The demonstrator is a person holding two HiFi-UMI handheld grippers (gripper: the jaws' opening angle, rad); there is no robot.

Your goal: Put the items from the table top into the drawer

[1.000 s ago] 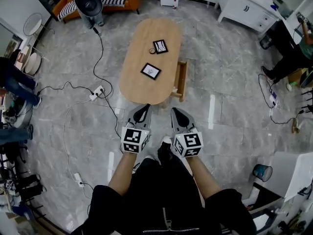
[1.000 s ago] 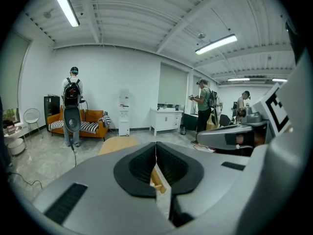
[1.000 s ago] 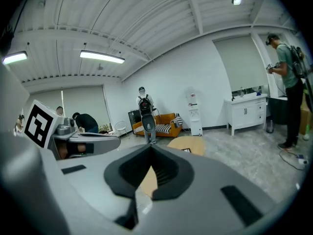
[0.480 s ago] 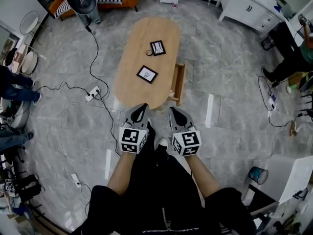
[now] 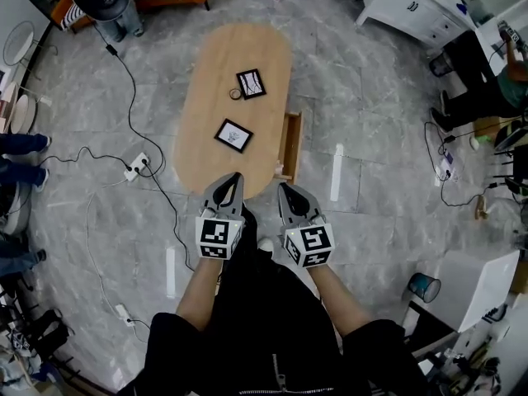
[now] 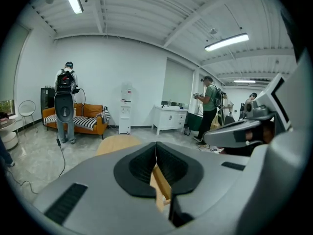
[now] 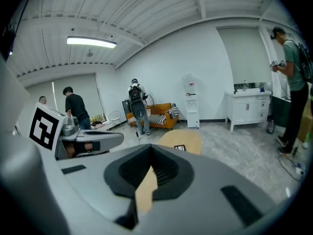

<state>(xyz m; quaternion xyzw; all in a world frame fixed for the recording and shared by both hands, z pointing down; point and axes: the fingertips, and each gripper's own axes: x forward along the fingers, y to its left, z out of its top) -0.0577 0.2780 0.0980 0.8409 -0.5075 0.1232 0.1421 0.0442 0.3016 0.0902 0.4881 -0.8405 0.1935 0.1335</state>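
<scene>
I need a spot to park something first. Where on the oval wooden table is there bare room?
The wooden oval table is bare at its far end beyond the farther black-framed square card, at its near end below the nearer black-framed card, and along its left edge. The middle is crowded: both cards and a small dark ring.

Orange sofa [image 6: 90,123], white cabinet [image 5: 408,11], power strip [image 5: 136,167]
</scene>
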